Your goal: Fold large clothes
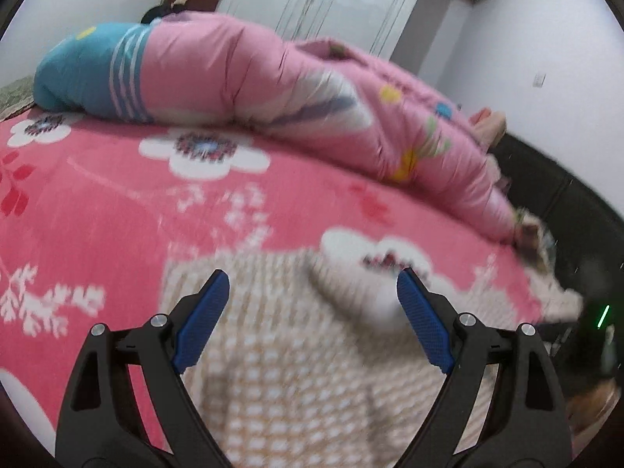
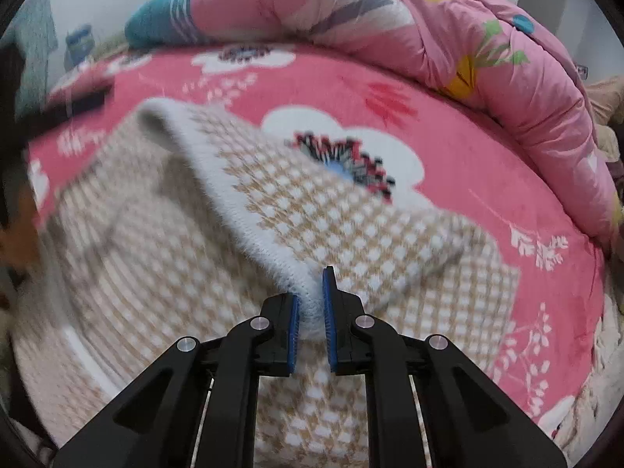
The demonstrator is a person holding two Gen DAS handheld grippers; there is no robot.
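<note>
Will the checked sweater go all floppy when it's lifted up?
Probably floppy: the checked sweater already drapes in soft folds where the right gripper pinches its fuzzy white edge. It looks light and fluffy, so likely not slippery. The left gripper is open above it.

Pink floral blanket [image 1: 117, 202] — rumpled pink quilt [image 1: 273, 78] along far edge.

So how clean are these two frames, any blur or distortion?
Left wrist view: the checked sweater is smeared by motion blur, the open left gripper sharp. Right wrist view: sweater edges blurred, sharper by the right gripper. Both show fisheye bending and dark corners.
</note>
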